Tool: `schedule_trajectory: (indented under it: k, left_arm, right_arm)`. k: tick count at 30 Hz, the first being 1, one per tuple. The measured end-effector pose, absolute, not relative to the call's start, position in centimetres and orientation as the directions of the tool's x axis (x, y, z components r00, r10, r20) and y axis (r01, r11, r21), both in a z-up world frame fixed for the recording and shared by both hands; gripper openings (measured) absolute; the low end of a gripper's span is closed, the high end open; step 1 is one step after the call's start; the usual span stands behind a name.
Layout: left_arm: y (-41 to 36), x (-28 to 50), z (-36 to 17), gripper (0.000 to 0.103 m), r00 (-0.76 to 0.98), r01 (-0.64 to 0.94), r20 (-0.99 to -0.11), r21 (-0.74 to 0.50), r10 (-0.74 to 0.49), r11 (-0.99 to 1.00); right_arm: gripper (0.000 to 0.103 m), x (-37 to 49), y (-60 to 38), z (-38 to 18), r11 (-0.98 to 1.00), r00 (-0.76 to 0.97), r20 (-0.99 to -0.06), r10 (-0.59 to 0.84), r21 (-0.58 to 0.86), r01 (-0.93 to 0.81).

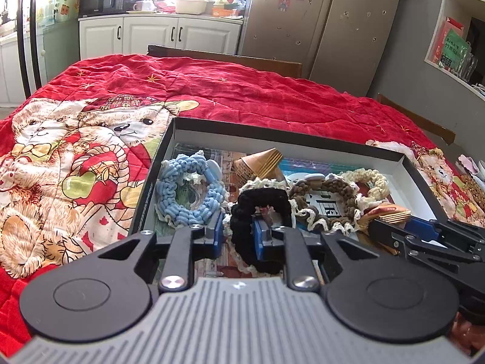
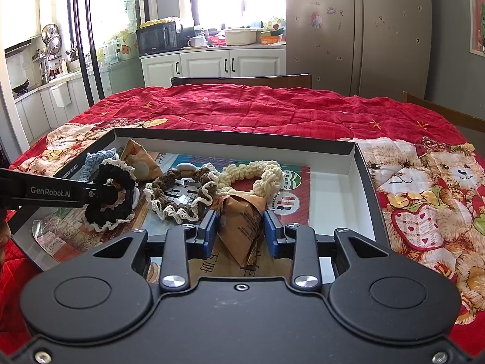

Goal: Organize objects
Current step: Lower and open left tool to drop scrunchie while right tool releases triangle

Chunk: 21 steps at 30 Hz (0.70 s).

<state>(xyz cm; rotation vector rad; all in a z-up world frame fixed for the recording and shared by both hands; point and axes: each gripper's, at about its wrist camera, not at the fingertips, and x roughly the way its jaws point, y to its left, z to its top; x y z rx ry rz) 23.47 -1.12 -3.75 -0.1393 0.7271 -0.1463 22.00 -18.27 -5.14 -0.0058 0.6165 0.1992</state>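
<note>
A black box with white walls (image 1: 272,138) (image 2: 236,141) lies on the red quilt. My left gripper (image 1: 238,236) (image 2: 121,194) is open over the box's near left. One side of a black scrunchie (image 1: 260,203) (image 2: 109,212) lies loosely between its blue pads, looped round the right finger. My right gripper (image 2: 239,230) (image 1: 403,224) is shut on a brown paper packet (image 2: 242,227) (image 1: 388,212), held low over the box's near edge. Inside lie a blue scrunchie (image 1: 182,191), a brown frilled one (image 2: 182,200), a cream one (image 2: 260,176) and a second paper packet (image 1: 260,160).
The red bear-print quilt (image 1: 242,91) covers the whole table around the box. The box's right end (image 2: 333,200) shows bare white floor. Wooden chair backs (image 1: 227,57) stand at the far edge. Kitchen cabinets and a fridge are beyond.
</note>
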Motion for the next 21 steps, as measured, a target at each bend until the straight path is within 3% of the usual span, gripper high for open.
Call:
schedule_trajectory:
  k: [5,10,17,21]
  left_arm:
    - [-1.15,23.46,-3.75,0.044,0.738,0.084,-0.650,-0.178,-0.181,0.981]
    - [-1.22,23.36,-3.68,0.057,0.741,0.087,-0.646,-0.180,-0.184,0.980]
    - [-1.38,23.09,-3.48,0.063,0.746,0.097,-0.638,-0.178,-0.190,0.979]
    - [-1.58,22.65,-3.21,0.071,0.760,0.100,-0.625,-0.161,-0.179,0.982]
  right_arm:
    - [0.032,22.02,-18.29,-5.17,0.981,0.797,-0.575,0.184,0.055,-0.187]
    - [0.033,22.02,-18.29,-5.18,0.981,0.797,-0.574,0.185,0.055,-0.187]
    - [0.035,21.90,-18.10,-5.23,0.980,0.799,-0.572,0.186,0.053,-0.190]
    - [0.039,21.79,-18.08,-5.17,0.981,0.803,-0.567,0.187,0.057,-0.187]
